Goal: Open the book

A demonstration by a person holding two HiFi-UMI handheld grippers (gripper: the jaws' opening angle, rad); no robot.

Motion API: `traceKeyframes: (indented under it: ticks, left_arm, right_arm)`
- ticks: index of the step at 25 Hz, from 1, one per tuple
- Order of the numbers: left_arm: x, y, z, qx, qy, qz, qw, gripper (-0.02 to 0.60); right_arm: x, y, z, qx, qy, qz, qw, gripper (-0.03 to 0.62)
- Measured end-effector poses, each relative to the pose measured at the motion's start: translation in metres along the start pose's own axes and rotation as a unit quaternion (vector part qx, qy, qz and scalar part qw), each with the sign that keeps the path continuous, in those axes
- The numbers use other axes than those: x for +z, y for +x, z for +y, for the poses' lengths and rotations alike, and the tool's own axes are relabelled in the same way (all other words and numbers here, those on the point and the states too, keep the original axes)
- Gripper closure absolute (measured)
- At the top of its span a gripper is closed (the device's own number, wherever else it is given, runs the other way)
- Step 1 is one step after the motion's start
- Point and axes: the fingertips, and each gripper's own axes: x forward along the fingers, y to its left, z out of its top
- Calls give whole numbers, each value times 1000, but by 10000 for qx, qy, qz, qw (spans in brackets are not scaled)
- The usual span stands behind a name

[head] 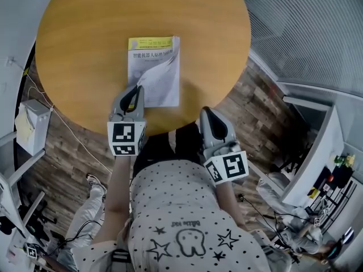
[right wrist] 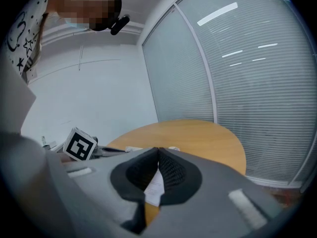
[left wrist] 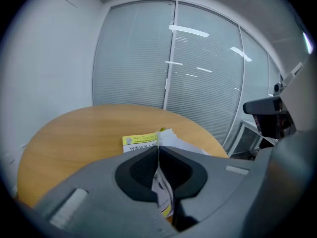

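Observation:
A thin book (head: 156, 72) with a white cover and a yellow top band lies on the round wooden table (head: 85, 50). My left gripper (head: 138, 89) is at the book's near left corner. In the left gripper view its jaws (left wrist: 158, 150) are shut on a thin sheet of the book, the cover or a page, which runs back between them. Beyond the tips the book (left wrist: 140, 142) lies with pages lifted along its right side. My right gripper (head: 206, 111) hovers at the table's near edge, right of the book, shut (right wrist: 157, 151) and holding nothing. The book's paper (right wrist: 154, 186) shows behind its jaws.
The table's near edge (head: 170, 126) is just in front of my body. A white box (head: 31, 123) stands on the wooden floor to the left. A white desk (head: 317, 152) is at the right. A glass wall with blinds (left wrist: 198, 83) runs behind the table.

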Motion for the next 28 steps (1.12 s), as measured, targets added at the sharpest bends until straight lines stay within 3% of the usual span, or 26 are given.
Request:
traceKeyframes:
  ticks: [11,28]
  left_arm:
    - [2,-24,48,786,-315,-255,9961,561]
    - [-11,-58,88,1489,-590,-315,9866,561]
  right_arm:
    - [5,16,12,232,-140,32,9996,589]
    - [9,30,32,569,-248,94,9980,589]
